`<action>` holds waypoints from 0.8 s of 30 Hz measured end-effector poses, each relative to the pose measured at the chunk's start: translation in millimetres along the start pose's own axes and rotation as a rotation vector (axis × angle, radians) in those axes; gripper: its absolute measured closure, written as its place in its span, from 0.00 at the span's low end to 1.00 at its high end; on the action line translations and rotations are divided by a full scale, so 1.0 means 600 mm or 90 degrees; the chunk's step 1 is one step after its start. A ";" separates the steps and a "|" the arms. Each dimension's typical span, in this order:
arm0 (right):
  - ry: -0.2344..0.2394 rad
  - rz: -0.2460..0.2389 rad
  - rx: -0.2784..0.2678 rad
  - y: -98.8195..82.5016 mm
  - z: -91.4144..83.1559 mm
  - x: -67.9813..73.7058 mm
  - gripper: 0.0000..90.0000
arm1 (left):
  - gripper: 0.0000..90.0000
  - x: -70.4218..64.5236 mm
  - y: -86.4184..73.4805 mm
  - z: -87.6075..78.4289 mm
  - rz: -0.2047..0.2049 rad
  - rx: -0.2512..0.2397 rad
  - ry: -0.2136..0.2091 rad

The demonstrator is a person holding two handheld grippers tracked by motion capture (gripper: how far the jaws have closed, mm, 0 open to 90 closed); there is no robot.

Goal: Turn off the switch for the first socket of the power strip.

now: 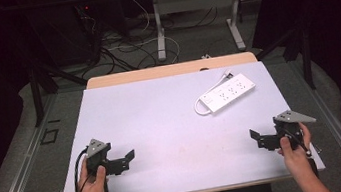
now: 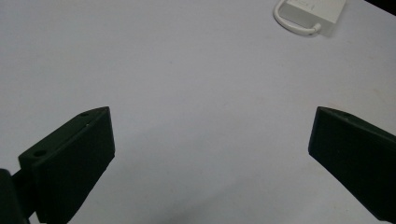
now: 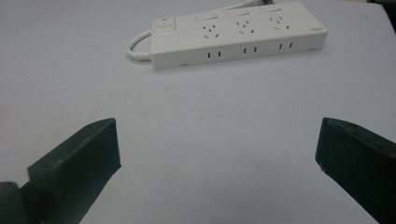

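Two tools rest low over the near part of the worktop (image 1: 161, 117), one in each hand of the person. The left tool (image 1: 126, 161) has its jaws spread wide apart, and between them is only the bare pale surface — it holds nothing. The right tool (image 1: 258, 138) is also wide open and empty, with its jaws pointing toward the middle of the worktop.

One white power strip (image 1: 227, 92) lies flat on the far right part of the worktop, well apart from both tools. Its long axis runs diagonally, from near-left to far-right in the high view. The sockets face up. At its near-left end a white cable (image 1: 200, 104) makes a small loop just beside the body — in the right gripper view this loop is at the left end of the strip (image 3: 238, 35).
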State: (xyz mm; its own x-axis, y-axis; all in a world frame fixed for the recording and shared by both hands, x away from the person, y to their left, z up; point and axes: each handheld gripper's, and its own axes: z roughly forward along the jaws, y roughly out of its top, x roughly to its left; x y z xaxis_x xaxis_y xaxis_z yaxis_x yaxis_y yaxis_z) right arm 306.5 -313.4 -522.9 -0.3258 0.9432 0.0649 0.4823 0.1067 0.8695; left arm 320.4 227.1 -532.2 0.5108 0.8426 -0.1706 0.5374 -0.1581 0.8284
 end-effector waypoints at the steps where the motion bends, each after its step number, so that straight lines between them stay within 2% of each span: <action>1: -0.008 -0.011 0.004 0.001 -0.002 0.000 0.00 | 0.00 0.000 0.000 0.001 0.000 0.001 -0.002; 2: -0.008 -0.011 0.004 0.001 -0.002 0.000 0.00 | 0.00 0.000 0.000 0.001 0.000 0.001 -0.002; 3: -0.020 -0.004 -0.005 0.001 0.000 0.003 0.00 | 0.00 -0.001 0.000 0.002 0.002 0.004 -0.003; 8: -0.048 -0.016 0.006 -0.003 0.016 0.007 0.00 | 0.00 -0.001 0.000 0.002 0.002 0.010 -0.009; 9: -0.041 -0.016 0.021 -0.002 0.015 0.008 0.00 | 0.00 -0.002 0.000 0.002 0.003 0.011 -0.005; 11: -0.042 -0.018 0.022 -0.001 0.015 0.009 0.00 | 0.00 -0.002 -0.001 0.001 0.003 0.013 -0.006; 14: -0.015 -0.007 0.023 0.008 0.015 0.016 0.00 | 0.00 -0.004 -0.002 0.000 0.006 0.014 -0.008; 16: -0.010 -0.017 0.022 0.014 0.015 0.018 0.00 | 0.00 -0.004 -0.002 0.000 0.006 0.012 -0.007; 20: 0.020 -0.020 0.034 0.026 0.014 0.025 0.00 | 0.01 -0.008 -0.004 -0.002 0.006 0.009 -0.004; 23: 0.022 -0.020 0.046 0.032 0.015 0.029 0.02 | 0.00 -0.008 -0.004 -0.002 0.007 0.009 -0.003; 24: 0.024 -0.029 0.049 0.037 0.018 0.033 0.02 | 0.00 -0.009 -0.005 -0.003 0.006 0.010 -0.003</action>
State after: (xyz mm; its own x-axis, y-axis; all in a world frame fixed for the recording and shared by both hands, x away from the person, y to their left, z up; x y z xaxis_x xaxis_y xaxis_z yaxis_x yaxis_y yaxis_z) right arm 319.9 -289.0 -507.5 -0.3784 0.9245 0.0466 0.5271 0.1738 0.8319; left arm 314.9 224.0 -533.1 0.5183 0.8390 -0.1656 0.5437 -0.1739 0.8210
